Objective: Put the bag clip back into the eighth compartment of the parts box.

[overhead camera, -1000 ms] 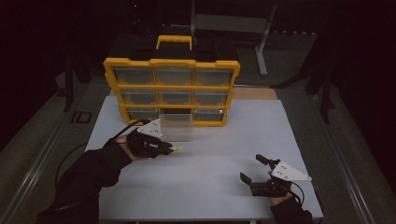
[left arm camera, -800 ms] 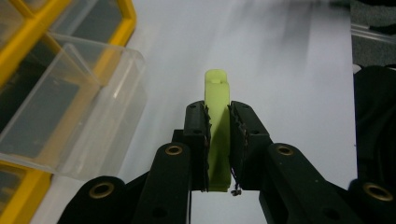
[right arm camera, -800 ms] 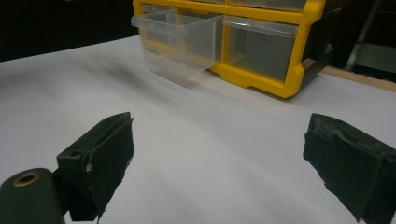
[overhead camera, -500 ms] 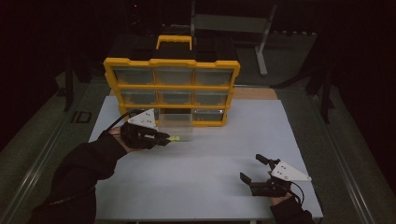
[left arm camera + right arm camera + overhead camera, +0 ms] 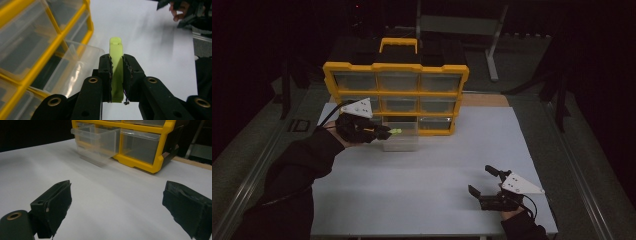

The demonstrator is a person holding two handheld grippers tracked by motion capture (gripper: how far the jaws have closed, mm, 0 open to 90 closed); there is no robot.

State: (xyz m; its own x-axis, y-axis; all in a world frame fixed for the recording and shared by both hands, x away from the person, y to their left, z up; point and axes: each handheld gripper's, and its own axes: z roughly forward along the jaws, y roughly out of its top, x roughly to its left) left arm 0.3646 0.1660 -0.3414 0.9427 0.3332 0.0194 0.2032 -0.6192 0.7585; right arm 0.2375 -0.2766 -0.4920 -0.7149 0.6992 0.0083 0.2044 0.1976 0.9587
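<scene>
High view, landmark: yellow organizer [image 5: 396,92] standing at the far side of the white table [image 5: 427,175].
Left gripper [image 5: 386,132]: jaws clamped on a lime-green block [image 5: 116,67] (its tip sticks out past them).
Green block: in the air just above the clear drawer [image 5: 400,136] pulled out of the organizer's bottom row.
Right gripper [image 5: 486,182]: well in front of the organizer, low over the table, jaws spread wide with nothing between.

The white table [image 5: 422,190] carries a yellow drawer organizer [image 5: 396,95] and a clear pulled-out drawer [image 5: 399,141] beyond the right gripper's fingers [image 5: 56,206].
</scene>
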